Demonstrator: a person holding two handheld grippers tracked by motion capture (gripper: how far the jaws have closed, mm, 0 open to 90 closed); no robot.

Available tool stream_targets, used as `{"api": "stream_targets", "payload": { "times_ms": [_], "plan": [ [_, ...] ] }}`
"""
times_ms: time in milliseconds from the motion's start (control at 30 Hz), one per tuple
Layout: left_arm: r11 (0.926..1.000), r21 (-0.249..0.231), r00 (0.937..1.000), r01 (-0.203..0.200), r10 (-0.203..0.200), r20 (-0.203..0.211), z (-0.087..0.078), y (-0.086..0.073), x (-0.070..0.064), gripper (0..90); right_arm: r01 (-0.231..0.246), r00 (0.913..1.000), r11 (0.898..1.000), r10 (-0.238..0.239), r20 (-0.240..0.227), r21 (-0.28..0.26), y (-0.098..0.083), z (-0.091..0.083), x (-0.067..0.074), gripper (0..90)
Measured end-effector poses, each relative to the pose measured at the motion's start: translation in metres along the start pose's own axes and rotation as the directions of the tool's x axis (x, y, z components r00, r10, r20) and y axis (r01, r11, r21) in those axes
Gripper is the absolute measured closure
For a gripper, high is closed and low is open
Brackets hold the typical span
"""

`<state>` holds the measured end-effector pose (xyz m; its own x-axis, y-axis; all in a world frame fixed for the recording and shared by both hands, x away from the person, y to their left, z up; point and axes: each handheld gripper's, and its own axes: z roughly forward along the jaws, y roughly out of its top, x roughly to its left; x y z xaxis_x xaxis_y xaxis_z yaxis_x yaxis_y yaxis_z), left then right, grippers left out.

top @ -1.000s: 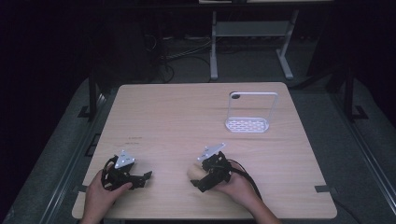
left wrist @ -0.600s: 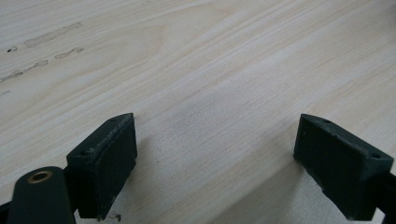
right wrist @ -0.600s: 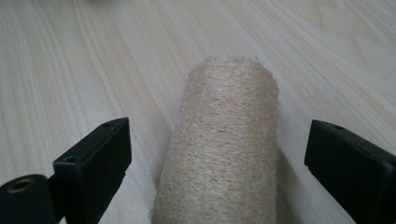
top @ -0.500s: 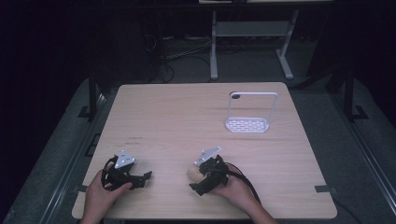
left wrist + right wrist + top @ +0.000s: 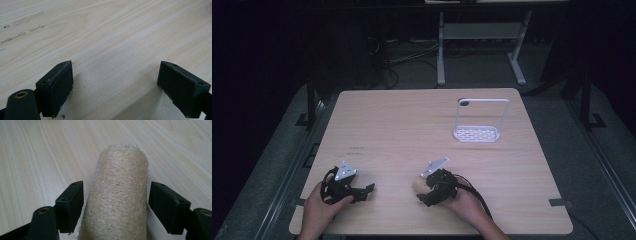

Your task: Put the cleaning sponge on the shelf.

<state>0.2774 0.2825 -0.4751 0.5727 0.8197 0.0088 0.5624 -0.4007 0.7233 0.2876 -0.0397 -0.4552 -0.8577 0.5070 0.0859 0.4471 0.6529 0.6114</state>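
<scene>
Loofah roll [image 5: 117, 195] lies on the wooden surface [image 5: 402, 130] at its six o'clock edge, long axis running straight away between the right hand-held gripper [image 5: 116, 207] jaws, which have just been closing and stand just beside it. Left hand-held gripper [image 5: 115, 87] rests spread at eight o'clock. White rack [image 5: 477, 132] stands well apart at one o'clock

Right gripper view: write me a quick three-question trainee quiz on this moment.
1. What lies between the right gripper jaws?
2. True or false: the left gripper holds something.
3. Where does the white rack stand on the table: A) the person's near left, B) far right, C) centre?

Key:
1. A tan loofah roll; the jaws have just been closing round it, with small gaps at the pads.
2. False; open over bare wood.
3. B.
</scene>
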Motion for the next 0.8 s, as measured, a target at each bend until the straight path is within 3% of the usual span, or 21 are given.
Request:
{"api": "stream_targets", "payload": {
  "times_ms": [200, 800],
  "plan": [
    [1.0000, 0.000, 1.0000, 0.000, 0.000, 0.000, 0.0000, 0.0000, 0.0000, 12.7, 0.013, 0.9999, 1.000, -0.013, -0.011, 0.007, -0.0009, -0.0001, -0.0004, 39.8],
    [1.0000, 0.000, 1.0000, 0.000, 0.000, 0.000, 0.0000, 0.0000, 0.0000, 12.7, 0.022, 0.9995, 1.000, -0.022, -0.022, -0.008, 0.0009, -0.0078, -0.0048, 41.2]
  ]
}}
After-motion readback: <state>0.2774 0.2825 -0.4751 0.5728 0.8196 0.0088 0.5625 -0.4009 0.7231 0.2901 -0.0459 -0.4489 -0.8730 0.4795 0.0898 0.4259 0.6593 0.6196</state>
